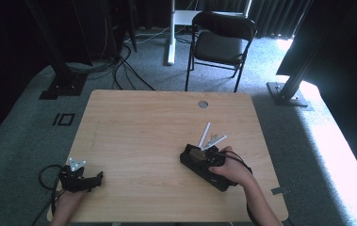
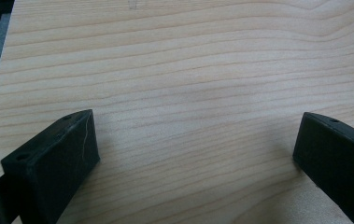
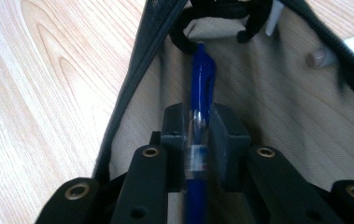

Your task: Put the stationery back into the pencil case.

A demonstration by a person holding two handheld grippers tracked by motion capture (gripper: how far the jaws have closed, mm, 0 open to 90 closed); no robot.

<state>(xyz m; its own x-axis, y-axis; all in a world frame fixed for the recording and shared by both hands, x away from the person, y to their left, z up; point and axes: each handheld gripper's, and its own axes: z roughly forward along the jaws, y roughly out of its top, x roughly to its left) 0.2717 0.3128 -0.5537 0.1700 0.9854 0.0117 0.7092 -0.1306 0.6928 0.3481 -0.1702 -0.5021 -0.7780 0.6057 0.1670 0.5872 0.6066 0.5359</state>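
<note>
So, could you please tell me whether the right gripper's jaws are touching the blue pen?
Touching. In the right gripper view, the right gripper has both jaws pressed against the blue pen over the open pencil case.

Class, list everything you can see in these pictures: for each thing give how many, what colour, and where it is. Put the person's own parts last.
table: one, light wood, centre of the high view.
pencil case: one, black with beige lining, open, on the table's right side.
pen: one, blue, clamped in the right gripper, its tip inside the pencil case.
white sticks: two, white, poking out of the pencil case's far end.
chair: one, black, folding, beyond the table.
cables: several, black and white, on the grey carpet.
left gripper: one, black, fingers wide apart over bare table.
right gripper: one, black, shut on the pen.
hands: two, at the near edge.
</note>
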